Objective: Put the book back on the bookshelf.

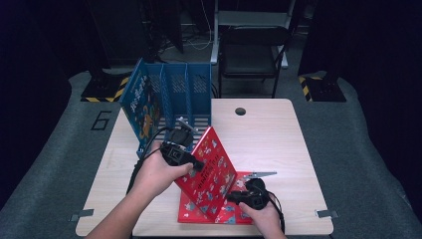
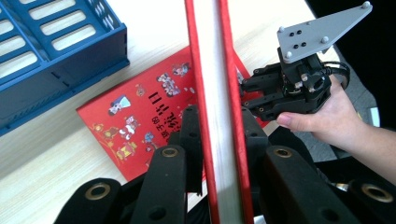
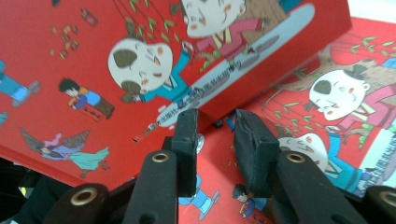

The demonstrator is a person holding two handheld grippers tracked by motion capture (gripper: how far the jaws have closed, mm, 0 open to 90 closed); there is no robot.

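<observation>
Item 1, raised red book point(image 1: 211, 167): hardcover, cartoon figures on the cover, tilted on edge above the table's near half. I have it clamped across its thickness in my left gripper point(image 1: 191, 162); in the left gripper view the two covers and the white page block point(image 2: 217, 116) run straight up between the jaws, pads pressed on both boards. Held this way it stands ready, I judge, for sliding upright into a slot.

Item 2, second red book point(image 1: 191, 209): same design, lying flat beneath the first, near the front edge.

Item 3, right gripper point(image 1: 238, 195): at the raised book's lower corner. Its own view shows the jaws point(image 3: 215, 135) parted, nothing between the pads, the corner just beyond them. I read this as a steadying position, not a grip.

Item 4, blue file rack point(image 1: 174, 94): upright dividers, at the table's far left. A blue book point(image 1: 142, 107) already stands in its left compartment.

Item 5, table point(image 1: 278, 144): pale wood.
</observation>
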